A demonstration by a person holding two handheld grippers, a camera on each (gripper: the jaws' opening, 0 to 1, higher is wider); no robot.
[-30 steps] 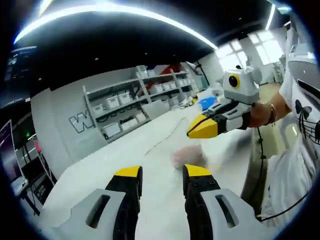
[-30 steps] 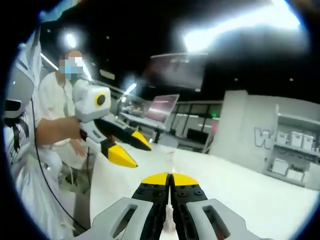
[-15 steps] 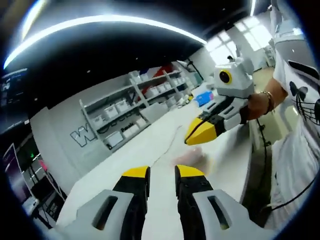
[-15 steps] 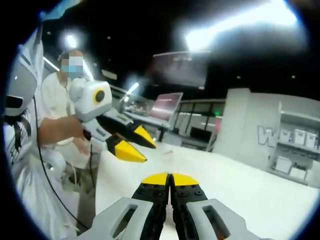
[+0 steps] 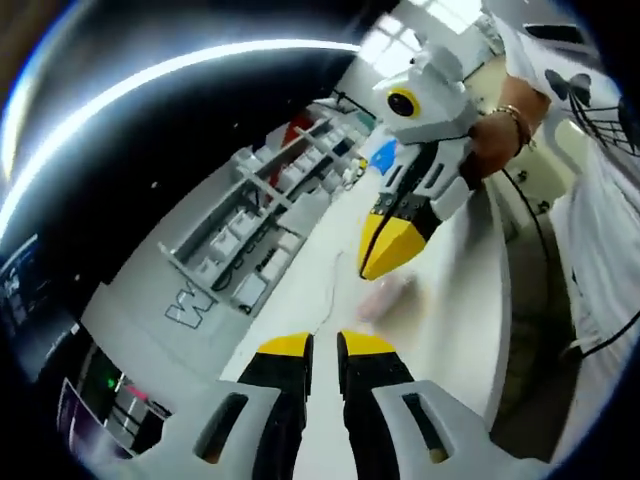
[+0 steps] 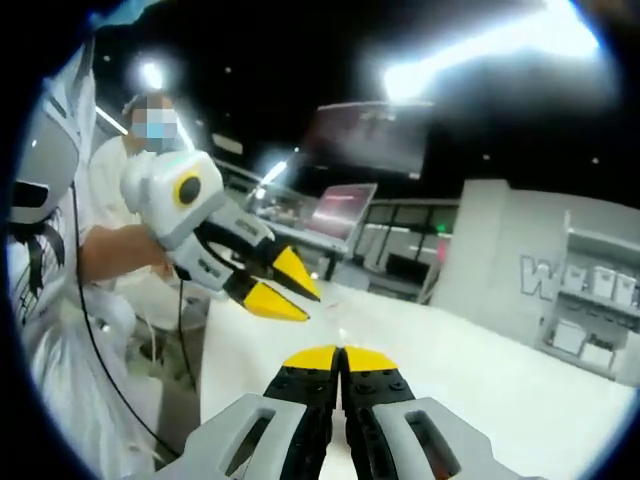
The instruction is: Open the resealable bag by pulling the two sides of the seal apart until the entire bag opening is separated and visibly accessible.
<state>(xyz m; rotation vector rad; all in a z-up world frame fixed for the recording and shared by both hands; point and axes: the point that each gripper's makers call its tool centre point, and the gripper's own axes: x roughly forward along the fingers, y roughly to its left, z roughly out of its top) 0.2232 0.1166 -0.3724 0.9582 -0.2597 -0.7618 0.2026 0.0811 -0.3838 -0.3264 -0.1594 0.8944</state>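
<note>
Both views show the white table; the pinkish resealable bag lies on it, blurred, seal state undeterminable, judged unopened. Left gripper jaws are narrowly parted and empty, narrower than a second ago; right gripper jaws remain pressed together, contents unclear.

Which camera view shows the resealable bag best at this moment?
The left gripper view: the bag appears there as a blurred pinkish shape on the white table, below the right tool. In the right gripper view I cannot make the bag out.
</note>
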